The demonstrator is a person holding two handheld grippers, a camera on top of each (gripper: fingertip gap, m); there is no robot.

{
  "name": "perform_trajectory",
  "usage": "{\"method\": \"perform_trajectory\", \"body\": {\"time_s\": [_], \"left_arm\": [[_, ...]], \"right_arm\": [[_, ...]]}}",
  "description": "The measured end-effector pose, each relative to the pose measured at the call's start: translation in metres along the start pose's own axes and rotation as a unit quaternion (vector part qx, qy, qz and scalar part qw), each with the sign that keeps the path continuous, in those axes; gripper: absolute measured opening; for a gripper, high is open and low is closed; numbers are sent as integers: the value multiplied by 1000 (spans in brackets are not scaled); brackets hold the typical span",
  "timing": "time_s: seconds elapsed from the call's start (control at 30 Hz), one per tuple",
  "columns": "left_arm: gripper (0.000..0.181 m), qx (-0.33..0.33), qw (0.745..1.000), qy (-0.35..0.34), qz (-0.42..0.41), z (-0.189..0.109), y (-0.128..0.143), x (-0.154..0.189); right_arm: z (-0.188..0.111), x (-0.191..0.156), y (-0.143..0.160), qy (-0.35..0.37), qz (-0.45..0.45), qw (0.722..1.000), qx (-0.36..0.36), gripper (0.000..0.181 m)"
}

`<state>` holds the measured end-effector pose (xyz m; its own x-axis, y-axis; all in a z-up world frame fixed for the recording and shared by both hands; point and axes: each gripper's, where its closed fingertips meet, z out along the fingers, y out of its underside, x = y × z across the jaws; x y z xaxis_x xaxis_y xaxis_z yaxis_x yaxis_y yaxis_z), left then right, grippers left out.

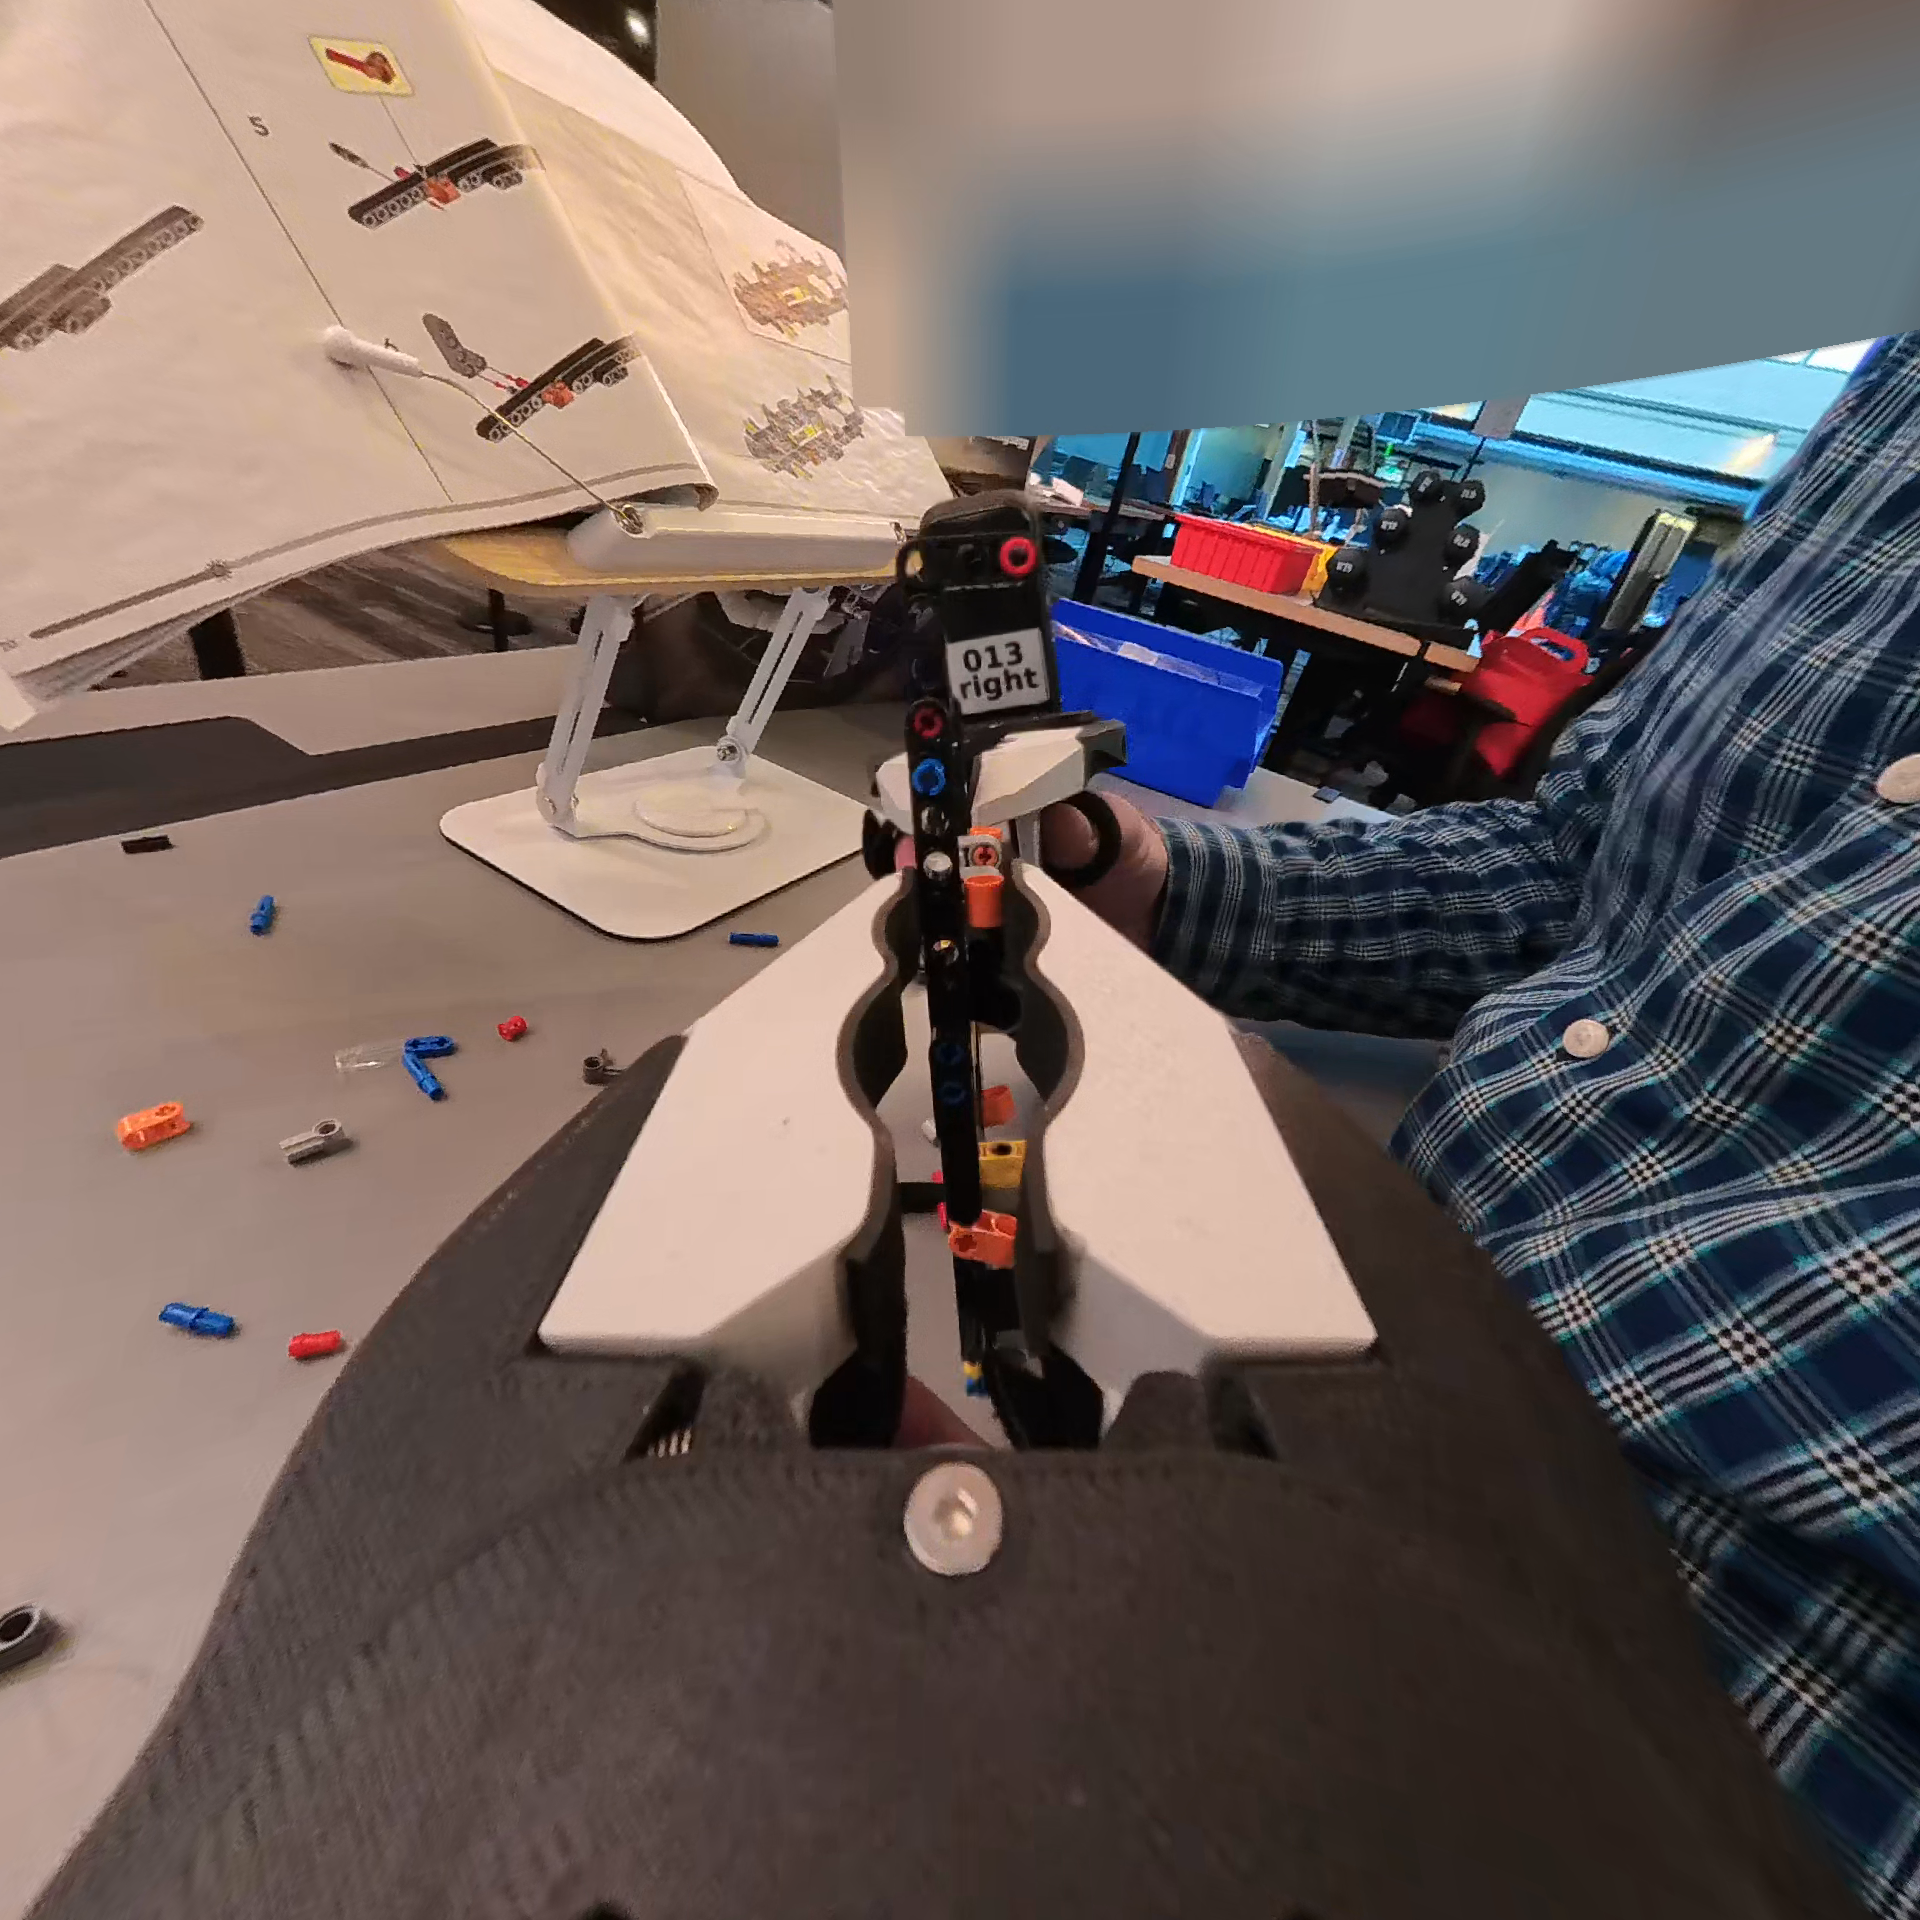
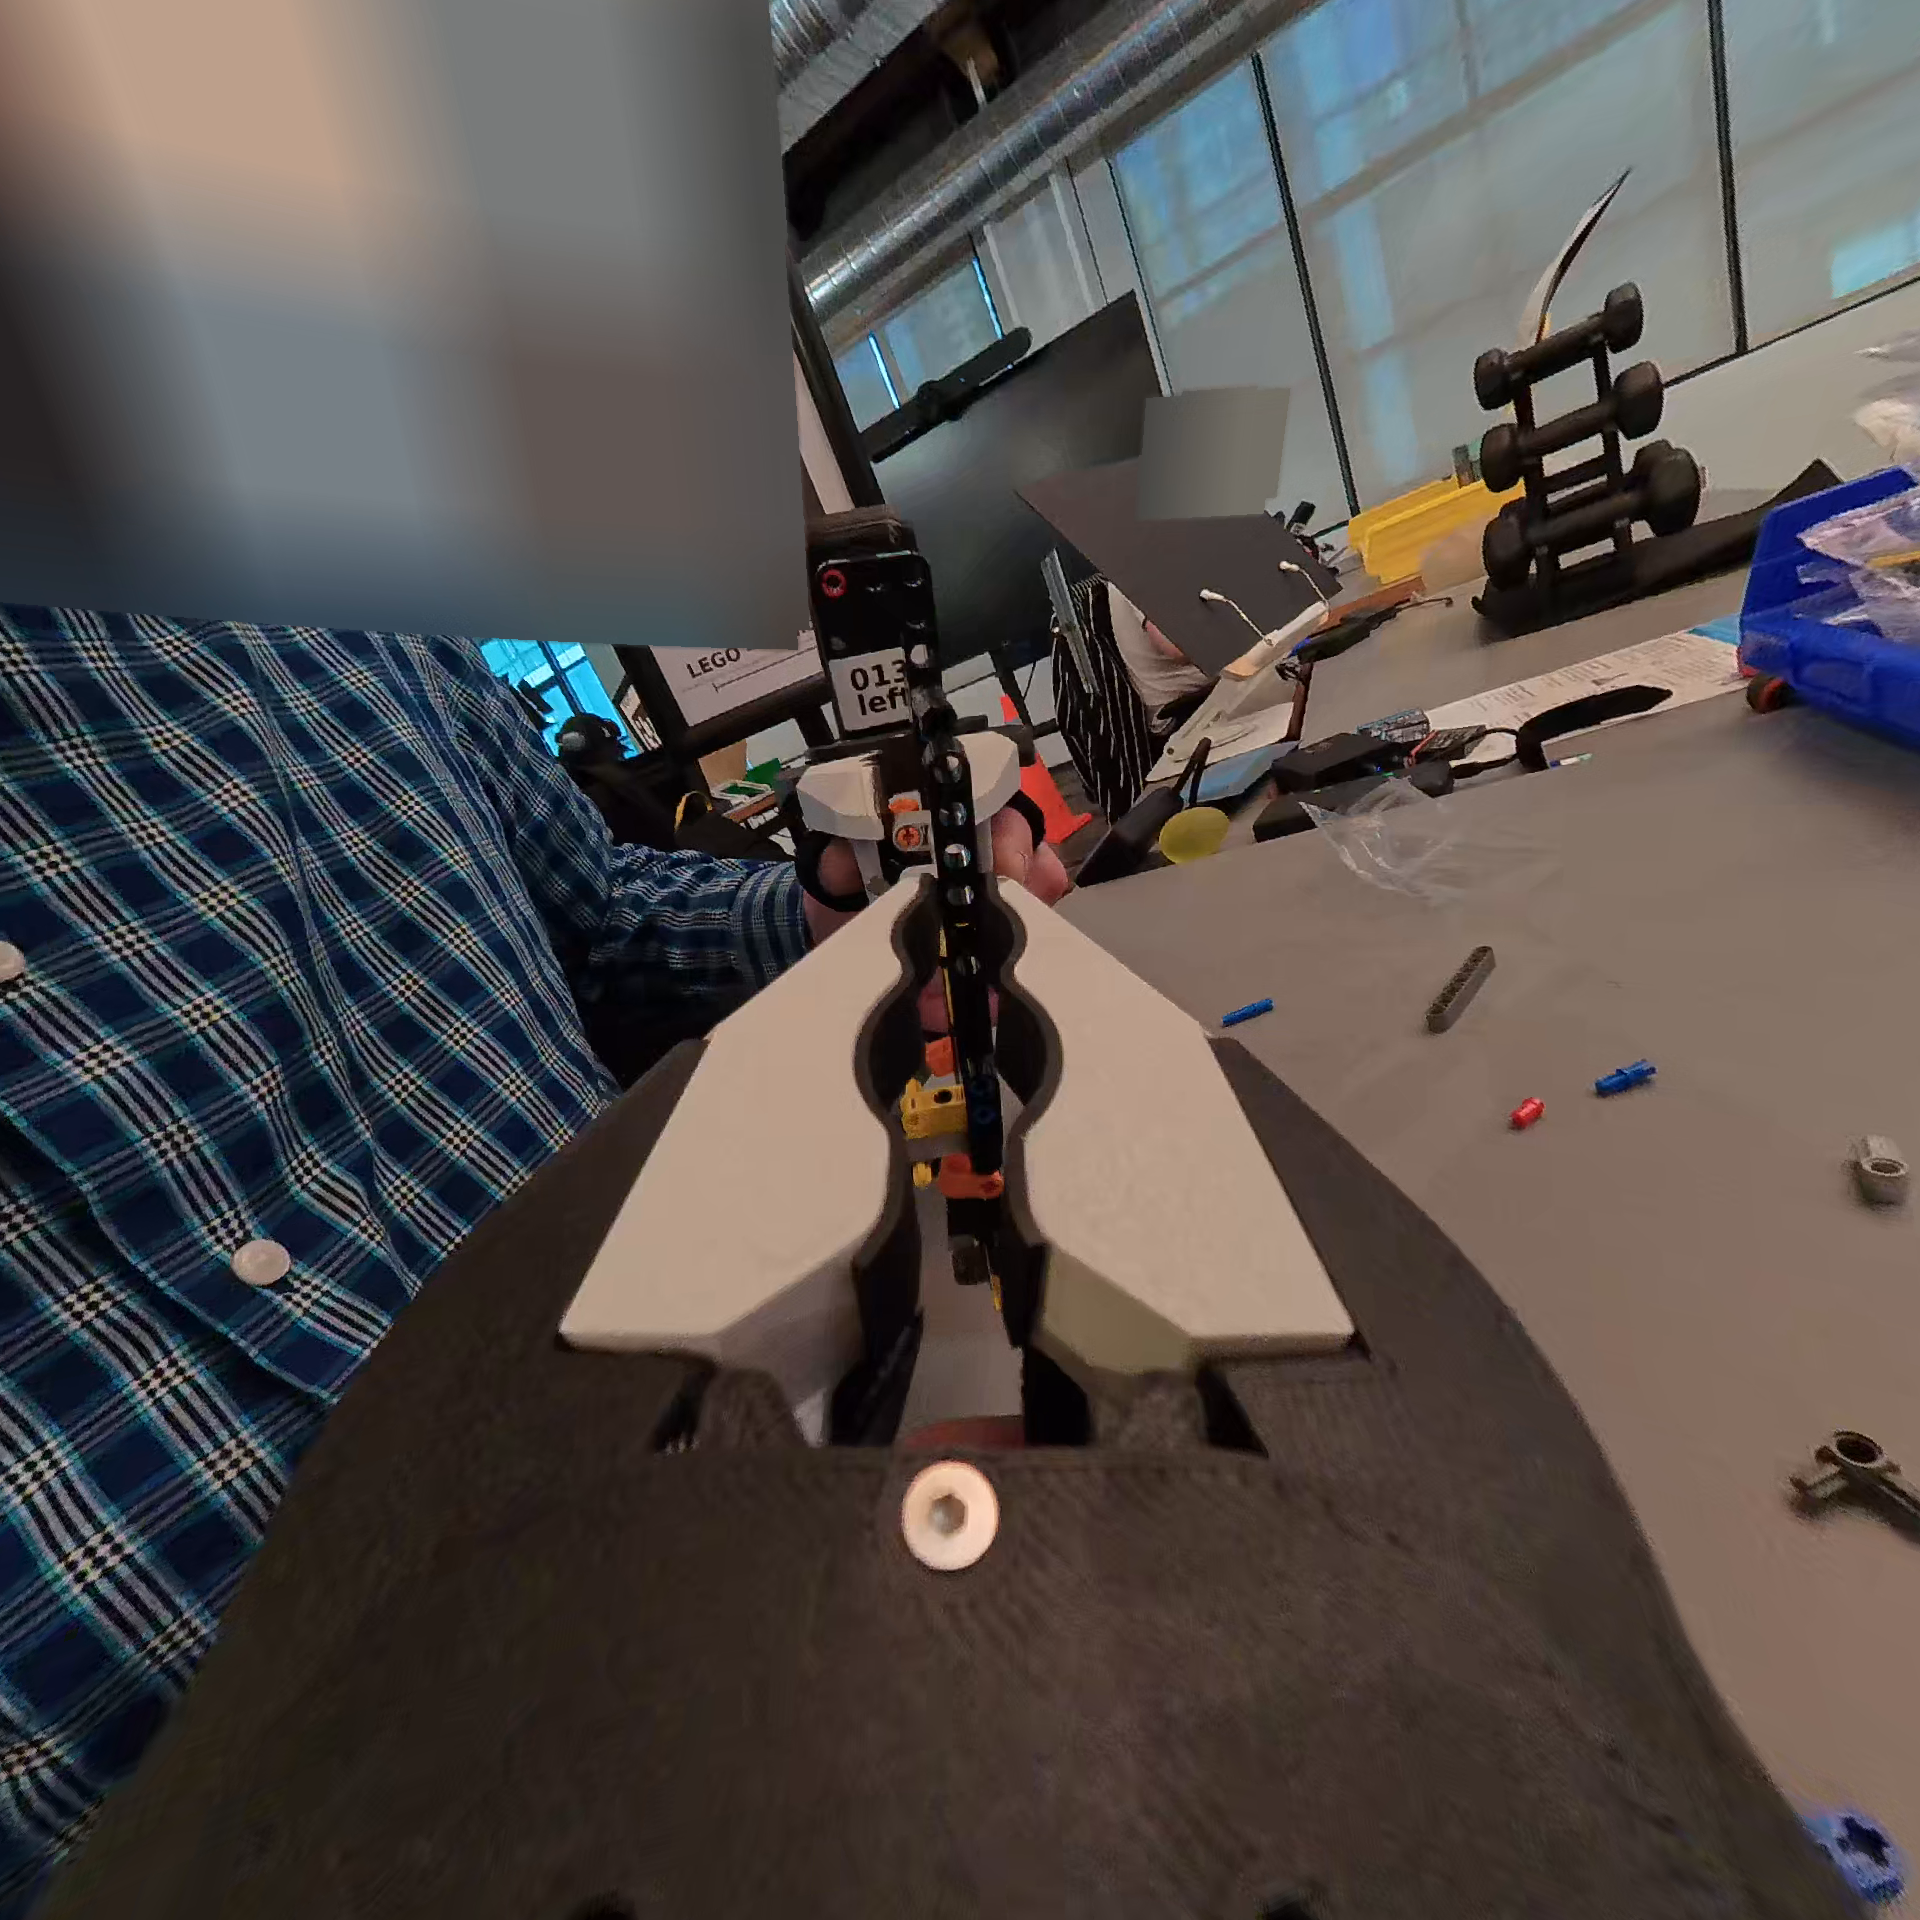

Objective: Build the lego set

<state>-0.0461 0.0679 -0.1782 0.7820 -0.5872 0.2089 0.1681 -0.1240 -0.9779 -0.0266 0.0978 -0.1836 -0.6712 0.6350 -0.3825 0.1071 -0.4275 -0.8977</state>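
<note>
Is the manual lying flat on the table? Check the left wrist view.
No. The manual is propped open on a white stand that holds it tilted above the table.

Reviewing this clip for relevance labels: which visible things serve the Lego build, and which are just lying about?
Part of the build:
- black beam assembly, gripped by left gripper and right gripper
- instruction booklet on its stand
- loose pins on the table

Just lying about:
- dumbbell rack
- yellow bin
- plastic bag
</note>
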Motion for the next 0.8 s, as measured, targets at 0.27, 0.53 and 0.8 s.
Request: {"method": "perform_trajectory", "body": {"time_s": [0.27, 0.53, 0.8], "left_arm": [[14, -15, 1000, -13, 22, 2, 1, 4], [14, -17, 1000, -17, 9, 4, 4, 1], [14, -20, 1000, 4, -17, 2, 9, -1]], "right_arm": [[-1, -2, -2, 1, -25, 1000, 0, 4], [-3, -2, -6, -1, -47, 999, 0, 4], [-3, 0, 0, -1, -37, 999, -1, 4]]}}
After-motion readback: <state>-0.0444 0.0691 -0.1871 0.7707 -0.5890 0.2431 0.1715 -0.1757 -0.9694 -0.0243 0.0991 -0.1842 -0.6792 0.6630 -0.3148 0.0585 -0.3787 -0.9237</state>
